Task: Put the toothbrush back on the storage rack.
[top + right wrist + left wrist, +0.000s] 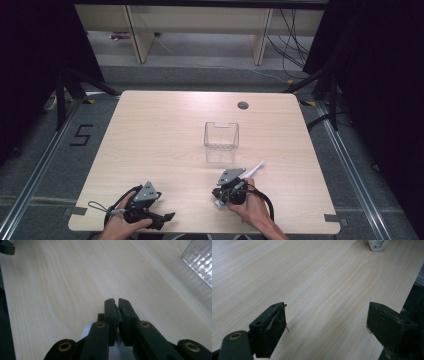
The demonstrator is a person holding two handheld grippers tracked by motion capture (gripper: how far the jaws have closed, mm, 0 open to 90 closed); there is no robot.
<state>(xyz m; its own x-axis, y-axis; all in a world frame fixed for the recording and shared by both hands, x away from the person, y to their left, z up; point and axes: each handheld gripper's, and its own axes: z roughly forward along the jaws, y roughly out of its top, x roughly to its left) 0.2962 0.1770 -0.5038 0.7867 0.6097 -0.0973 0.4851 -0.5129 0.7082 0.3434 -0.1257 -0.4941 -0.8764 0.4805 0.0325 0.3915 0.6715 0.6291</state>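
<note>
Gripping a white toothbrush-like stick (pixel 254 170), the right gripper (pixel 223 196) has its jaws pressed nearly together near the table's (pixel 165 135) front edge. Its long axis slants up-right toward the clear bin (pixel 221 135) just beyond. The left gripper (pixel 325 322), jaws apart and empty, sits farther off.
</note>
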